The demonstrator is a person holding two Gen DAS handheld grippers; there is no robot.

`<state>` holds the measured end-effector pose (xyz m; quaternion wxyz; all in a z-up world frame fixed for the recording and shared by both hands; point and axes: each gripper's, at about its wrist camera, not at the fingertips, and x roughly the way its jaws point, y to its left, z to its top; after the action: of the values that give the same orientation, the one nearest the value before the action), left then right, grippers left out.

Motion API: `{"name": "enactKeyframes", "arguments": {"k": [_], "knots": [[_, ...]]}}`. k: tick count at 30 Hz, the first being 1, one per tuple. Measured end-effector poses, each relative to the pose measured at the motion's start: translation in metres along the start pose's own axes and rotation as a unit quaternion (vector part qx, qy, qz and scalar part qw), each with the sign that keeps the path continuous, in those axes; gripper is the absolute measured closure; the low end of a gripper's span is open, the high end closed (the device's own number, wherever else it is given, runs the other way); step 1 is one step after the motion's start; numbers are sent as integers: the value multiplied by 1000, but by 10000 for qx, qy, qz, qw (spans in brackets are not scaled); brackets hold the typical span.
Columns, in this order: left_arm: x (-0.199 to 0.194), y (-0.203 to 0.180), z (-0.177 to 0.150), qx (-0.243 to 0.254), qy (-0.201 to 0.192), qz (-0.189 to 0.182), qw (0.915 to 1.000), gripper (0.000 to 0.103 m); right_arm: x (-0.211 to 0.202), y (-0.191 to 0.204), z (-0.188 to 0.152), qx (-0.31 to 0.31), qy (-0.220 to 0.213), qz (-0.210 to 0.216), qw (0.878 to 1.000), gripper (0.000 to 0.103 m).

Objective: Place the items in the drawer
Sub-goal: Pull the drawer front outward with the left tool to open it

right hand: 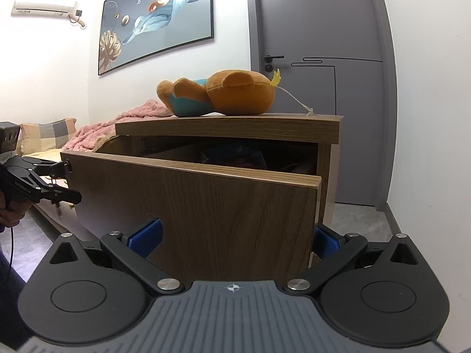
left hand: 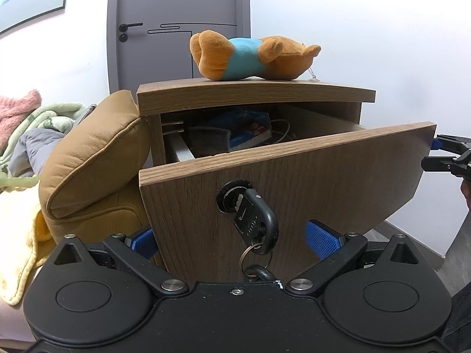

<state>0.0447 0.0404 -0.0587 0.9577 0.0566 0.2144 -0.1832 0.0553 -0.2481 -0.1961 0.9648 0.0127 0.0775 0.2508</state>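
Note:
An orange plush toy [left hand: 253,57] with a blue shirt lies on top of the wooden nightstand [left hand: 256,92]; it also shows in the right wrist view [right hand: 223,94]. The drawer [left hand: 294,170] stands pulled out, with a book [left hand: 250,131] and cables inside. A key [left hand: 254,220] hangs in the lock on the drawer front. My left gripper [left hand: 235,236] is open, its fingers either side of the key at the drawer front. My right gripper [right hand: 235,236] is open at the drawer's side panel [right hand: 220,206], near its lower edge.
A tan cushion [left hand: 94,170] and bedding [left hand: 35,123] lie left of the nightstand. A grey door [right hand: 321,58] stands behind it. A bed with a pink blanket [right hand: 117,123] and a wall picture [right hand: 156,20] show in the right wrist view.

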Motion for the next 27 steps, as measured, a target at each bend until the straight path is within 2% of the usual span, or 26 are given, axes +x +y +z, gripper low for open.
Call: {"name": "enactKeyframes", "arguments": {"k": [9, 19, 27], "knots": [[-18, -12, -11, -2, -37, 133, 9999, 3, -20, 8, -4, 90, 35, 119, 9999, 0], [-20, -15, 1, -186, 45, 308, 9993, 2, -25, 5, -3, 378, 16, 212, 9991, 0], [-44, -18, 13, -375, -325, 569, 9971, 2, -30, 12, 16, 583, -398, 2, 9975, 0]]}}
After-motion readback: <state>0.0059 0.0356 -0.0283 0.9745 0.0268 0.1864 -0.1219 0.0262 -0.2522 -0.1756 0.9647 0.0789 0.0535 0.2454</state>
